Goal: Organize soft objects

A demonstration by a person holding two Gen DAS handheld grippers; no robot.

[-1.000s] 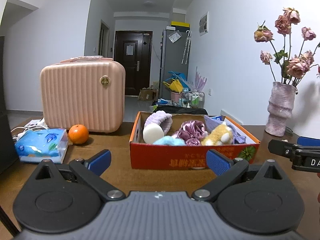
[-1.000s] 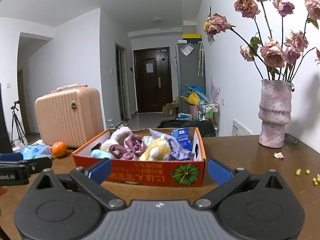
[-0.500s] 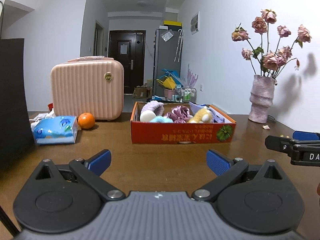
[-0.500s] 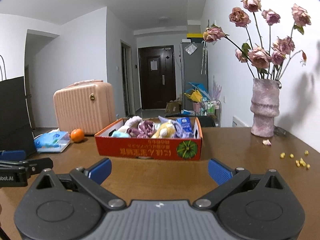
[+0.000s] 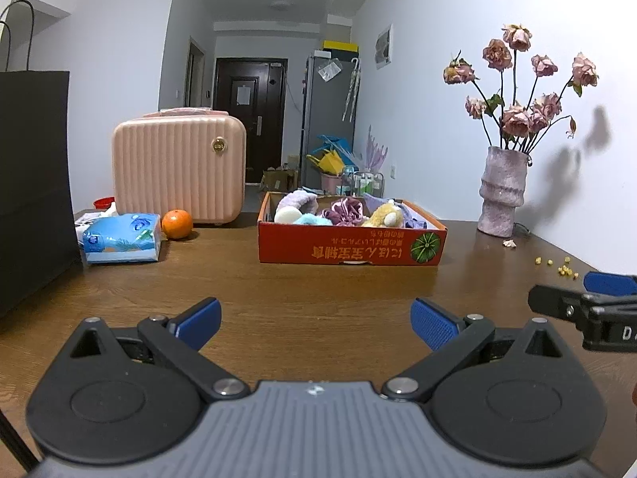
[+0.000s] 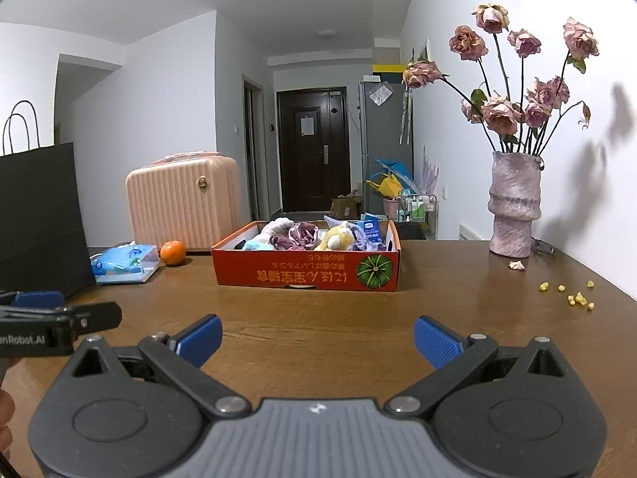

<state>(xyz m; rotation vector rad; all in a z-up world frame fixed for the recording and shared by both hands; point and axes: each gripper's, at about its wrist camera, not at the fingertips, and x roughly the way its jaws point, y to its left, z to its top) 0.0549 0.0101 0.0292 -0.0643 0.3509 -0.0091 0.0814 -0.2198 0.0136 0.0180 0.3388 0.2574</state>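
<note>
Bare wooden table [image 5: 318, 283] between both spread, empty claws and red box [image 5: 350, 245].

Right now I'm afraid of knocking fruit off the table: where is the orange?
In the left wrist view, the round orange sits on the wooden table's far left, between the blue tissue pack and the pink ribbed suitcase.
</note>
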